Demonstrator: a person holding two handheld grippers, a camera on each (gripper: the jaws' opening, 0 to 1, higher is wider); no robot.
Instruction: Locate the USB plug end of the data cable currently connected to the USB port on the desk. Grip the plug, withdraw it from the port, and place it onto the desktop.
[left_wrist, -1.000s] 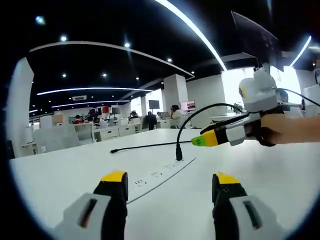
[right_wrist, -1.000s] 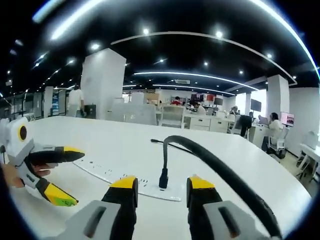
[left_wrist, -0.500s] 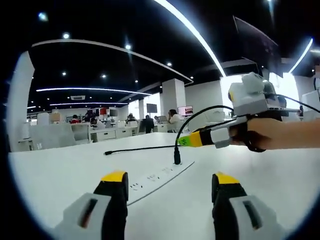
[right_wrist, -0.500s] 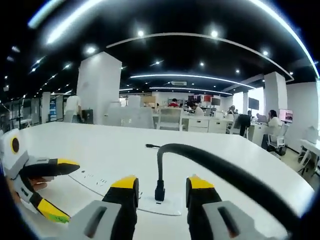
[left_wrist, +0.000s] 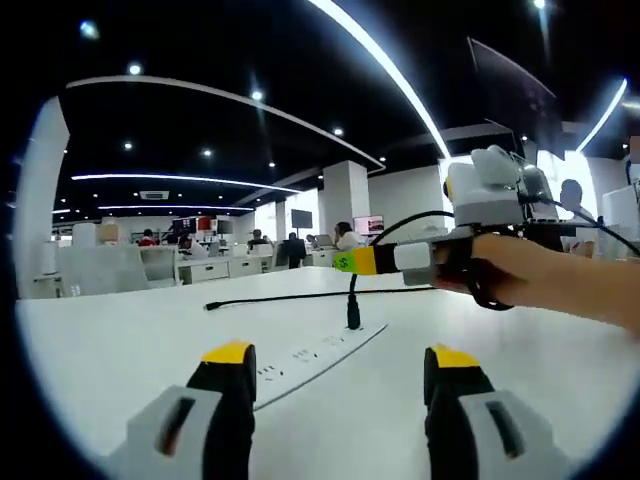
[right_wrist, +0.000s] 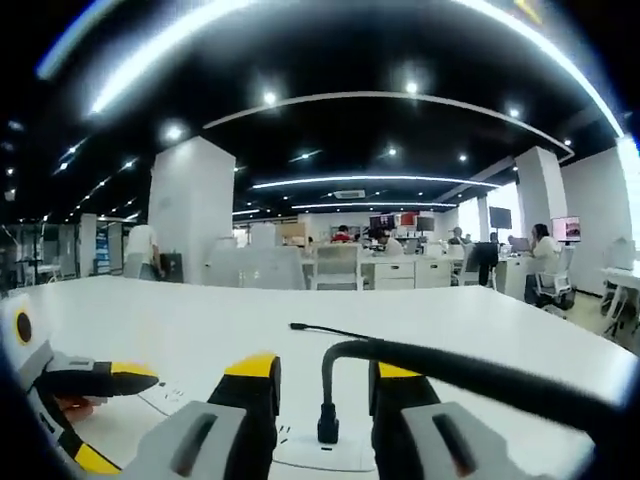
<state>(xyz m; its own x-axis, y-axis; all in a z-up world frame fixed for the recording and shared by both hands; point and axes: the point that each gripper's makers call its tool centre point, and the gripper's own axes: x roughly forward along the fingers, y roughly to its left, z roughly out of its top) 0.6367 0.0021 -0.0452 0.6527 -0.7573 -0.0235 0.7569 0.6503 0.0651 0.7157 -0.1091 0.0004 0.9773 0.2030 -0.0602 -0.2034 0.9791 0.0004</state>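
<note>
Black USB plug (right_wrist: 327, 428) stands upright in the port strip (left_wrist: 318, 356), well in from the white counter (left_wrist: 120, 350) edges; the right tongs (right_wrist: 322, 372) should settle squarely around it, clamp, then pull straight up. Both tongs are apart and hold nothing; the left tongs (left_wrist: 340, 362) hover short of the strip.

The cable (right_wrist: 480, 365) is running out past the edge to the right of the right tongs (right_wrist: 322, 372), its far end unseen. The port under the plug (right_wrist: 327, 424) is too small to make out. The left tongs (right_wrist: 100, 415) are getting cropped at the rim.
</note>
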